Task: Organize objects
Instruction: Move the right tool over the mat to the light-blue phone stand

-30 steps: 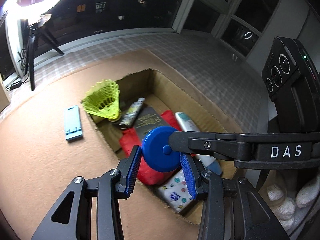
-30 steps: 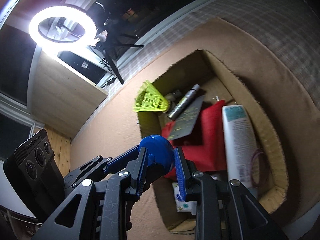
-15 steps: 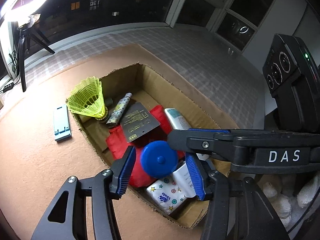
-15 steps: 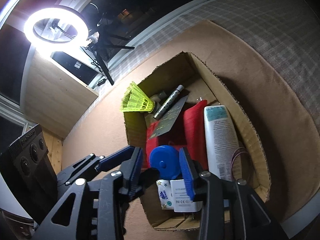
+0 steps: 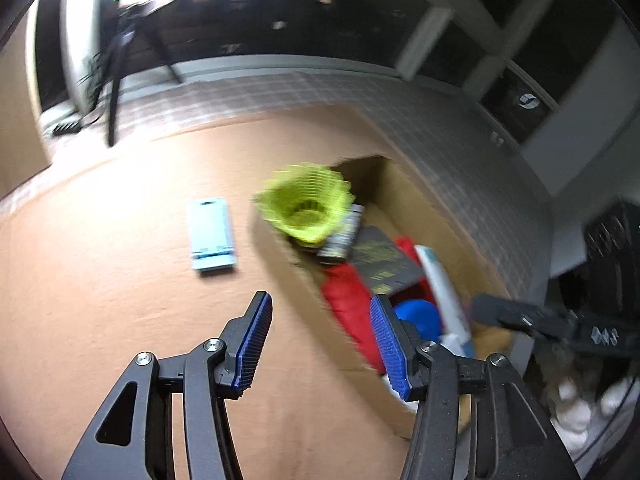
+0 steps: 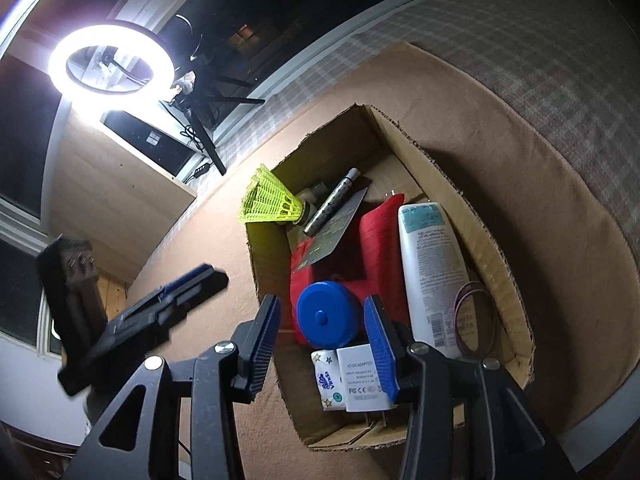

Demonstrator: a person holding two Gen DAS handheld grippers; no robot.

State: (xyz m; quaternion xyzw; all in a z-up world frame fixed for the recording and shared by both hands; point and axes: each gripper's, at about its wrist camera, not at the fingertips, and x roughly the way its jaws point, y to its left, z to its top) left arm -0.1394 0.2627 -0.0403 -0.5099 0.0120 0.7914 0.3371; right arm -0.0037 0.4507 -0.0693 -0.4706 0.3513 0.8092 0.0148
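Observation:
A blue round disc (image 6: 326, 318) lies flat on the red cloth (image 6: 380, 236) inside the cardboard box (image 6: 460, 196). My right gripper (image 6: 322, 300) hovers just above it. Its jaws are opening, with the disc between them in the picture, but the pads do not touch it. My left gripper (image 5: 320, 300) is open and empty over the box's left wall and the brown mat; the view is blurred. From there the disc (image 5: 420, 316) shows behind the left gripper's right finger. A light blue stand (image 5: 211, 234) lies on the mat left of the box (image 5: 432, 208).
The box also holds a yellow shuttlecock (image 6: 268, 202), a patterned tube (image 6: 332, 206), a dark card (image 6: 340, 224), a white bottle (image 6: 432, 272), a white adapter (image 6: 362, 380), a tissue pack (image 6: 328, 380) and hair bands (image 6: 476, 316). A ring light (image 6: 112, 64) and wooden cabinet (image 6: 112, 200) stand beyond the mat.
The blue disc left my right gripper's jaws and now rests on the red cloth. Both grippers widened. My left gripper swung left, away from the box and out over the mat.

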